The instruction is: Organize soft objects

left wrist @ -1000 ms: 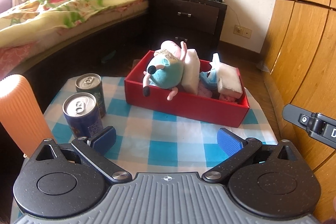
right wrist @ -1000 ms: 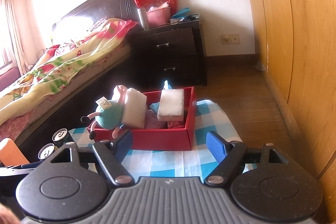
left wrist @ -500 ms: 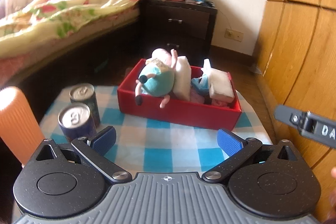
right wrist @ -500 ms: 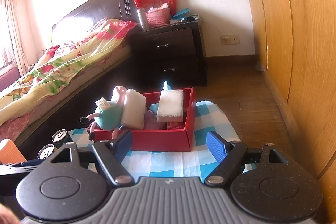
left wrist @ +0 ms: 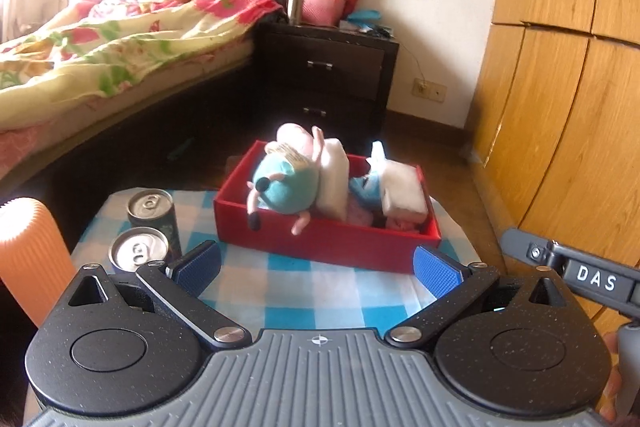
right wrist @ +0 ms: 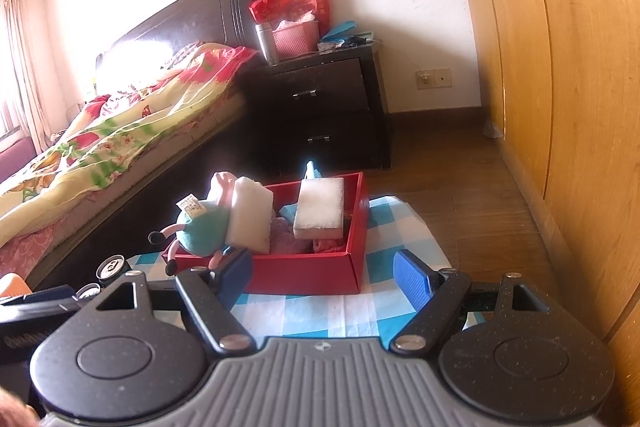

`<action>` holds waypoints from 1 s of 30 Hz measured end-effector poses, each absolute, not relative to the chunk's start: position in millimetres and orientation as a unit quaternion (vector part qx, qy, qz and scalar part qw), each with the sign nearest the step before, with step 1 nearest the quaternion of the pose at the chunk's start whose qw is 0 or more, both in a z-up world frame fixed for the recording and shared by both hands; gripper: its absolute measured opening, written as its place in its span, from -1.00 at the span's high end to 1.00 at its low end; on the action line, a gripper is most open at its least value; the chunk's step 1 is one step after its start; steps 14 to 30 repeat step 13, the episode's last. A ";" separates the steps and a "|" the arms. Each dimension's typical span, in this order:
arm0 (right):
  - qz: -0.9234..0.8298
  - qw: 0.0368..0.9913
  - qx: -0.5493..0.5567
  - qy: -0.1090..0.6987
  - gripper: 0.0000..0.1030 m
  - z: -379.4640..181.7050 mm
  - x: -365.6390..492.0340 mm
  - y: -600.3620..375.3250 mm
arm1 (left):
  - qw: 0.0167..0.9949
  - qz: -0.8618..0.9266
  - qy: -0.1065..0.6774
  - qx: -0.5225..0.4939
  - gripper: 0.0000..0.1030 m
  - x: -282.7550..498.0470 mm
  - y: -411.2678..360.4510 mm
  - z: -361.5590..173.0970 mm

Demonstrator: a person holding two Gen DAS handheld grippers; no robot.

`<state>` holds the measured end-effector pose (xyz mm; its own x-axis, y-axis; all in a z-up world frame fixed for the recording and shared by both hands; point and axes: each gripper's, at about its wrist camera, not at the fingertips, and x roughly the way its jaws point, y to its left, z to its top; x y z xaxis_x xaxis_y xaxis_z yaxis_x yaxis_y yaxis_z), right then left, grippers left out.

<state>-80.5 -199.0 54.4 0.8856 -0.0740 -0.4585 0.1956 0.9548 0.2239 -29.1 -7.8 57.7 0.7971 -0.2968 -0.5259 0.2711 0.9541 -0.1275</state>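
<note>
Left tongs [left wrist: 316, 269] gape wide w/ nothing between the blue pads; right tongs [right wrist: 322, 273] same, spread apart and empty. Both hang back at the near edge of the counter [left wrist: 288, 291], the one w/ the blue-check cloth, angled down toward the red box [left wrist: 320, 243].

The soft stuff already sits in that box: a plush toy [left wrist: 286, 187] in a teal dress slumps over the left end, 1 leg dangling outside the front wall; a white foam block [left wrist: 332, 183] stands on edge just beside it; a 2nd white block [left wrist: 402, 189] lies flat on top of pink and blue cloth bits at the right end. Nothing soft looks left on the cloth itself.

Key relation: the box lies straight ahead of both tongs, its long axis running left-right across their line, slightly skewed. Toy end is nearer the left tongs, flat-block end nearer the right. Judging by that, the overhanging toy would be the left hand's job if anything still needs tucking in.

2 drink cans [left wrist: 150, 231] and an orange ribbed cylinder [left wrist: 30, 255] stand at the left, close to the left tongs, so a careless swing could knock them.

Vs 1 sec ago: left view has tipped up a bit, box now looks farther and more of the bed and nightstand shows. Right view is unchanged.
</note>
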 end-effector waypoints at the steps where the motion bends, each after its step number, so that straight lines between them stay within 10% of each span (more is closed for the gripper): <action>1: -0.070 0.962 0.133 0.229 -0.10 54.1 -80.8 -198.5 | 0.946 -0.154 0.285 -0.024 -0.90 -28.2 -7.5 57.1; 30: -0.071 0.961 0.129 0.233 -0.10 52.5 -78.1 -198.6 | 0.936 -0.174 0.304 -0.037 -0.90 -26.6 -9.3 47.5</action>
